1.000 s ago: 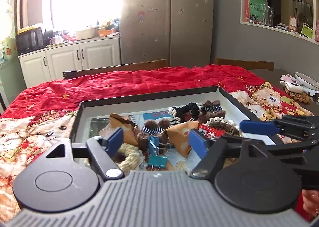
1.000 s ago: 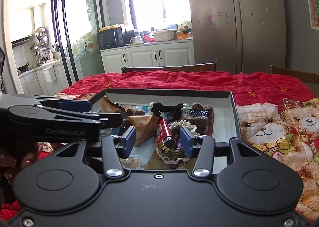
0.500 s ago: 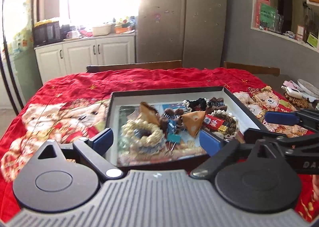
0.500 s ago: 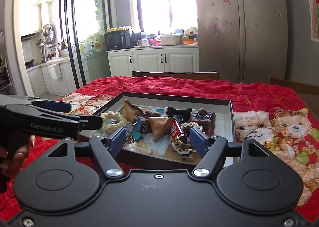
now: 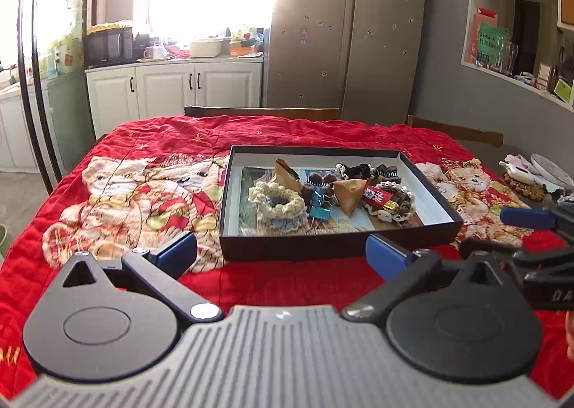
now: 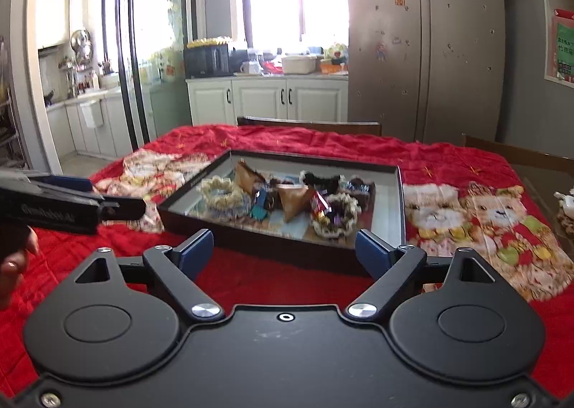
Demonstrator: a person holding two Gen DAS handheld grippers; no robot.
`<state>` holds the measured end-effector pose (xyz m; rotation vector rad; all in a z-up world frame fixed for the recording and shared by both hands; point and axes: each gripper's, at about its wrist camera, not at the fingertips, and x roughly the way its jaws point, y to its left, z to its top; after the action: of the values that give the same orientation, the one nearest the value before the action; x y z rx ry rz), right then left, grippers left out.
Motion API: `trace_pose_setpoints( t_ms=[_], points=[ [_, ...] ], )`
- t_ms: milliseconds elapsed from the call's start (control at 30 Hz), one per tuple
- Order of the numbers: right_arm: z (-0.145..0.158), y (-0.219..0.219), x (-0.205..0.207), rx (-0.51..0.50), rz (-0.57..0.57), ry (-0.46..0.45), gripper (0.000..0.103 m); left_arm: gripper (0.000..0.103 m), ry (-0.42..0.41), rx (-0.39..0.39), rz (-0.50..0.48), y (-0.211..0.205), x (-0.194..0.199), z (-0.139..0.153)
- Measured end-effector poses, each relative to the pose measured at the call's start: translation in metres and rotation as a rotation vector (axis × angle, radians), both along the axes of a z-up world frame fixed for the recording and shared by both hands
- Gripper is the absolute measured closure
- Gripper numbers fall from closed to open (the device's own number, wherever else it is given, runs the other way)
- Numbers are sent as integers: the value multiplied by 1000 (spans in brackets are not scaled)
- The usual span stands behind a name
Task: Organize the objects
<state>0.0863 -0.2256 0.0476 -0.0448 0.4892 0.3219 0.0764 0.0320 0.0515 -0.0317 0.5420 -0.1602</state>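
A shallow black box [image 5: 323, 246] lies on the red bear-print quilt [image 5: 143, 200]. It holds a cream crochet scrunchie [image 5: 278, 202], teal binder clips [image 5: 319, 210], a tan cheese-shaped wedge [image 5: 348, 194], a red candy bar [image 5: 376, 196] and dark scrunchies [image 5: 355, 169]. My left gripper [image 5: 281, 254] hovers short of the box's near wall, its jaws opening with nothing between them. My right gripper [image 6: 285, 250] hangs before the same box [image 6: 251, 239], jaws opening, also holding nothing. Each gripper shows at the edge of the other's view.
Wooden chair backs [image 5: 262, 112] stand at the table's far edge. A plate and small items [image 5: 534, 175] sit on bare table at the right. A fridge [image 5: 344, 31] and white cabinets [image 5: 172, 85] are behind. A person's hand [image 6: 14, 257] shows at left.
Both grippers have drawn back and up from over the box, which now lies whole ahead of them. Both pairs of jaws have spread wider, the right pair the most.
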Motion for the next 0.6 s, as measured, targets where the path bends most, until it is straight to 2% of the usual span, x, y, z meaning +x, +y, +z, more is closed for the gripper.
trace_pose_setpoints(
  t_ms=[267, 600],
  points=[
    [-11, 3, -25, -48, -13, 39, 17, 0, -1, 10, 6, 1, -28, 1],
    [-16, 0, -43, -54, -27, 67, 17, 0, 22, 34, 6, -3, -50, -11]
  ],
)
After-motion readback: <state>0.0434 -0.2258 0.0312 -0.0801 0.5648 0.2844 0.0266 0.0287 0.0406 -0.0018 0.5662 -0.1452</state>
